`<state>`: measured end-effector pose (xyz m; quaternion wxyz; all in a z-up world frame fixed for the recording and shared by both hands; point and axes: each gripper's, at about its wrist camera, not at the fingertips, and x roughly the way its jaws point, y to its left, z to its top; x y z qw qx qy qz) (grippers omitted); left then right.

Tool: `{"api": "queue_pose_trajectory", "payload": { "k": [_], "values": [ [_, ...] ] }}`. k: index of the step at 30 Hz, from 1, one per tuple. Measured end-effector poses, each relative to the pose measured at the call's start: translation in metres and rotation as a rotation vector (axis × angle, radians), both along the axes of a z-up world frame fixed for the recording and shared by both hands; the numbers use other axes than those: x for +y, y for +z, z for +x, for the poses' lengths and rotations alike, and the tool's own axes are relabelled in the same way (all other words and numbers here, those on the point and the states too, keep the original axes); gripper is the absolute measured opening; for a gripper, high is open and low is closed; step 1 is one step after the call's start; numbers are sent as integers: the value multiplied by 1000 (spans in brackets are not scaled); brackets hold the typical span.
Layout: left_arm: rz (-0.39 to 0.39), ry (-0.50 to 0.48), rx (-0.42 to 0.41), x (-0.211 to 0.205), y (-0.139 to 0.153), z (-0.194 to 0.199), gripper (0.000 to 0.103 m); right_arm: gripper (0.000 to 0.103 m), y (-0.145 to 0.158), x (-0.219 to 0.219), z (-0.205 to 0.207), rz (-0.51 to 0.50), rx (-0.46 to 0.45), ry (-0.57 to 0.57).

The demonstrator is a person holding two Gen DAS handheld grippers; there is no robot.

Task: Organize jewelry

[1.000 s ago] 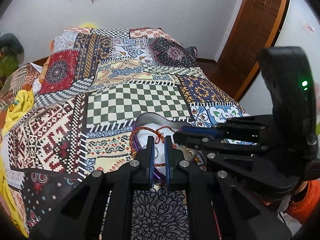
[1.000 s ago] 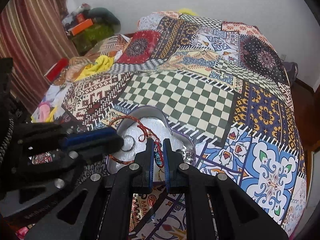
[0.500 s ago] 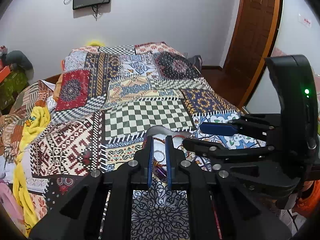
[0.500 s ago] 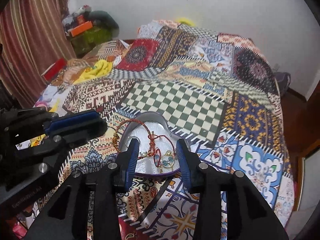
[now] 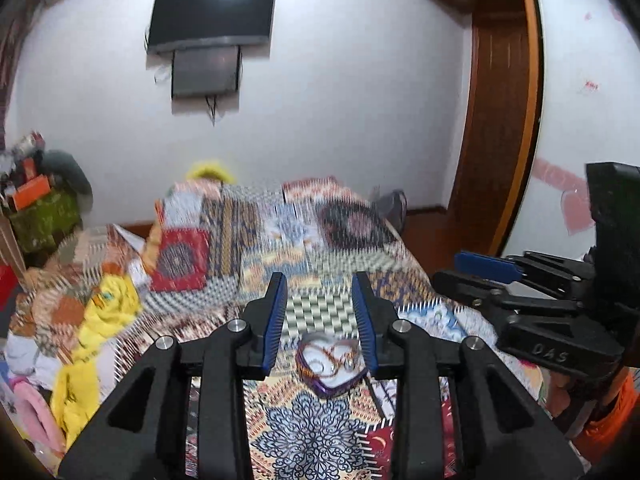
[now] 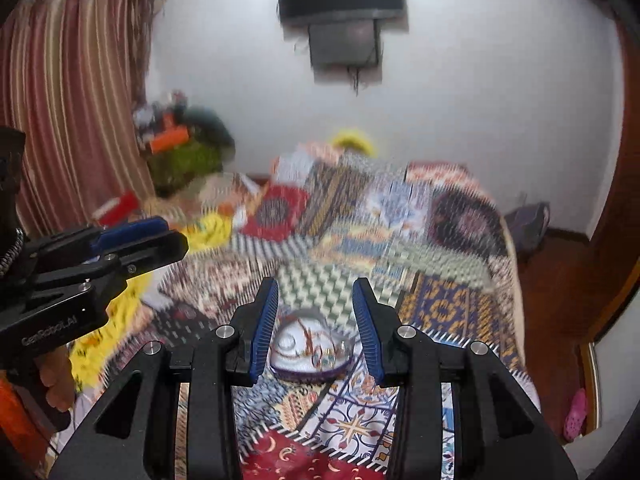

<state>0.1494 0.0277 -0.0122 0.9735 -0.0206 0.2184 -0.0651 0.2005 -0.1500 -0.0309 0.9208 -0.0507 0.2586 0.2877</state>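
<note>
Both grippers have pulled up and back from the heart-shaped tray (image 5: 332,364) on the bedspread (image 6: 440,304), so the left gripper (image 5: 320,320) and right gripper (image 6: 316,320) now hang spread wide and empty, each with the jewelry-filled tray dead ahead, framed between its fingers.

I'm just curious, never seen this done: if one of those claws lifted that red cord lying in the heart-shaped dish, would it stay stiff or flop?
Probably flop: the red cord lies in loose loops in the heart-shaped dish. It looks thin, so likely light. It seems tangled with other pieces, so it might drag them along.
</note>
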Motion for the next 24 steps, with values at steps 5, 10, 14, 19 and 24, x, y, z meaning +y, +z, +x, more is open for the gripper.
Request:
{"api": "queue_pose_trajectory", "payload": {
  "k": [5,10,14,19,24],
  "values": [
    [14,30,-165,-6,36,-49,44,35,36,-17,-47,96,-151,-31],
    [33,60,-292,-15,54,-90,65,35,57,-20,-92,124,-306,-59],
    [29,80,-347,-20,58,-110,84,54,66,-26,-111,177,-352,-66],
    [35,118,-380,-25,56,-123,96,82,65,-34,-115,242,-353,-106],
    [42,122,-365,-28,51,-122,98,103,66,-42,-126,260,-357,-170]
  ]
}}
